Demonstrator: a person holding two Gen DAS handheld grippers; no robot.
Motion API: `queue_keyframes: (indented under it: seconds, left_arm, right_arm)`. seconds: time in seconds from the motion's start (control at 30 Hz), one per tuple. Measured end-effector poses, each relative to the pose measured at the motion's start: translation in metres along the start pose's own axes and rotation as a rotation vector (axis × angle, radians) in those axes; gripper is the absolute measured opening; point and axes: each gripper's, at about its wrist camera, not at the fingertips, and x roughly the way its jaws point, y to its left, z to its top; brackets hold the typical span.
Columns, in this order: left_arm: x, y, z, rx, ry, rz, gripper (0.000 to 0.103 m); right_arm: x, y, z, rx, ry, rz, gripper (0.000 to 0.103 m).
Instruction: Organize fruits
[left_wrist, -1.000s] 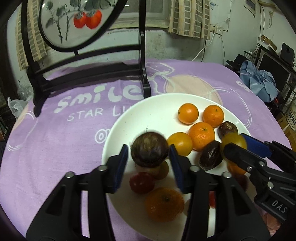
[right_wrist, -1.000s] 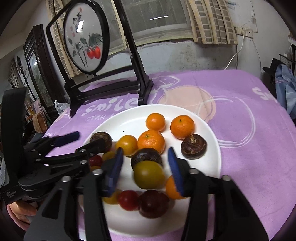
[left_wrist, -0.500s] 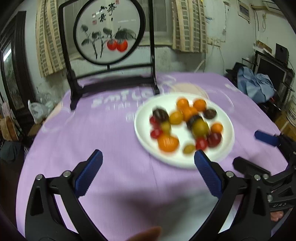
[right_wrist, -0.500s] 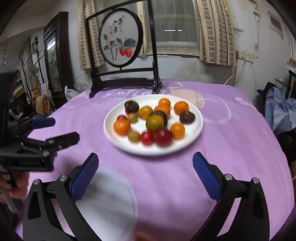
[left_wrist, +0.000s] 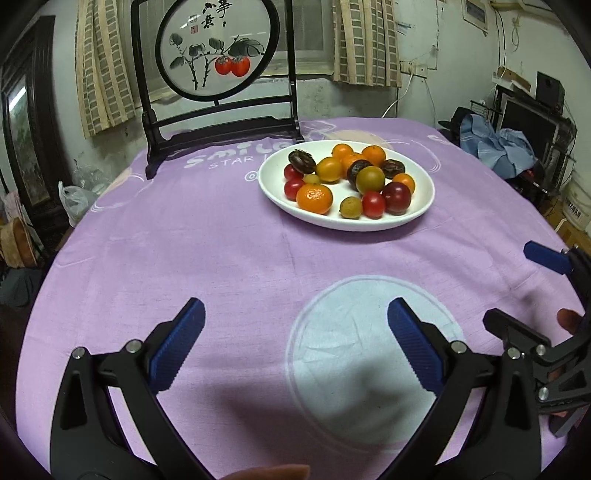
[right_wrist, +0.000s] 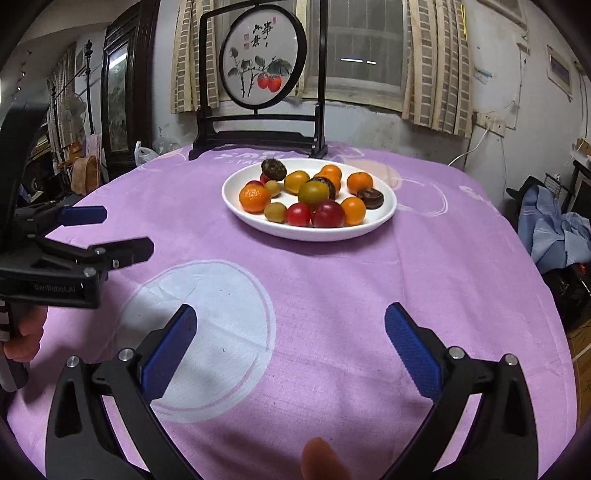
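Fruits (left_wrist: 347, 181) sit heaped on a white plate (left_wrist: 419, 216) at the far side of the purple-clothed surface (left_wrist: 229, 258), in front of a framed painted screen (left_wrist: 218, 48). Left tool (left_wrist: 295, 343) and right tool (right_wrist: 290, 343) hover near the cloth's front edge, both spread wide and empty.

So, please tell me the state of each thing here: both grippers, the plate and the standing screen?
left gripper: open, empty, above the cloth.
right gripper: open, empty, above the cloth.
white plate: upright on the purple tablecloth, full of small fruits.
round painted screen: standing upright behind the plate.
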Motion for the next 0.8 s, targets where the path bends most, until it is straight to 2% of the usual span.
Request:
queue_keyframes:
  seconds: [0.2,0.47,0.8]
  left_arm:
    - [-0.001,0.006,0.002,-0.028,-0.004,-0.003,0.101]
    - [-0.001,0.003,0.001,-0.006,-0.005,0.001,0.101]
    - [0.0,0.004,0.002,-0.017,-0.001,0.007,0.101]
  right_arm:
    - [-0.003,-0.01,0.001,0.058,-0.006,0.004,0.102]
    - [-0.001,-0.024,0.002,0.135,0.004,0.002,0.102]
    - [0.0,-0.023,0.001,0.127,0.009,0.0,0.102]
